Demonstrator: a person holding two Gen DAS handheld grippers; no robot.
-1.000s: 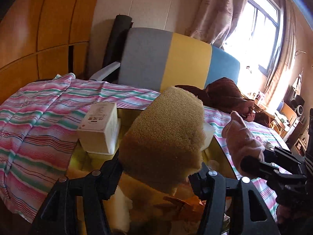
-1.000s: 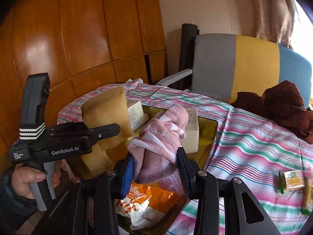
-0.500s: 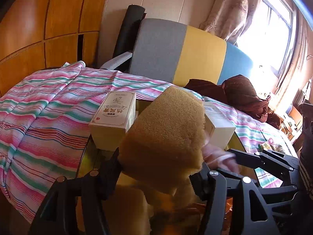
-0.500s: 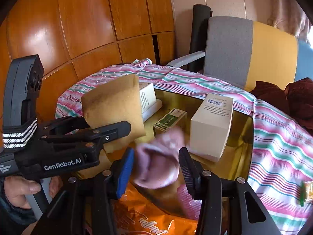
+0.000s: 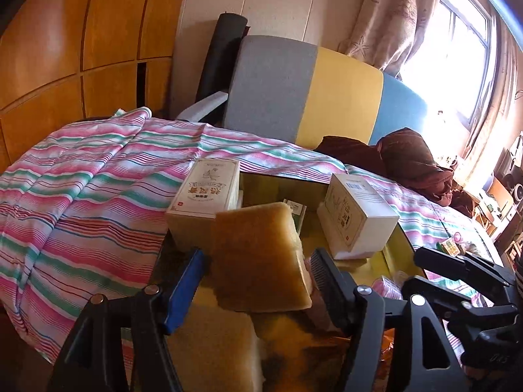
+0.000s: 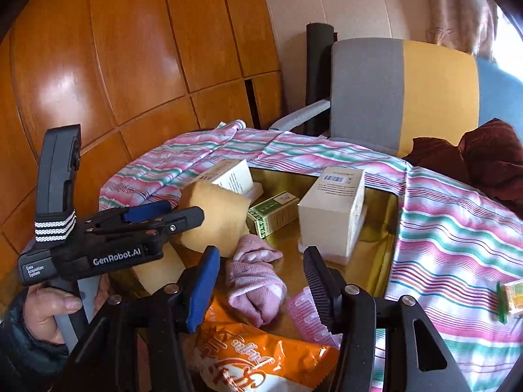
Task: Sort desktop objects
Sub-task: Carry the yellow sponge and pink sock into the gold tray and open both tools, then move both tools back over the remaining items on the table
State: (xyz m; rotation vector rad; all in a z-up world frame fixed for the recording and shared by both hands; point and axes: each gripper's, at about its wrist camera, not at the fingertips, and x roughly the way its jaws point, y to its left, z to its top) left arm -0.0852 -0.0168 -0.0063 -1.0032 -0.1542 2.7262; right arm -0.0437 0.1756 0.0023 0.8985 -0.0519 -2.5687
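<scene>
Gold tray (image 6: 385, 219) on striped cloth: right gripper (image 6: 261, 281) gapes over pink sock (image 6: 255, 289), left gripper (image 5: 258, 272) wide around sponge (image 5: 258, 254) (seemingly just released); next, withdraw clear.

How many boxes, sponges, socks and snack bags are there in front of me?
Boxes: 3 (cream box, green box, white box)
Sponges: 2 (upper sponge, lower sponge)
Socks: 1 (pink sock)
Snack bags: 1 (orange snack bag)
Total: 7
</scene>
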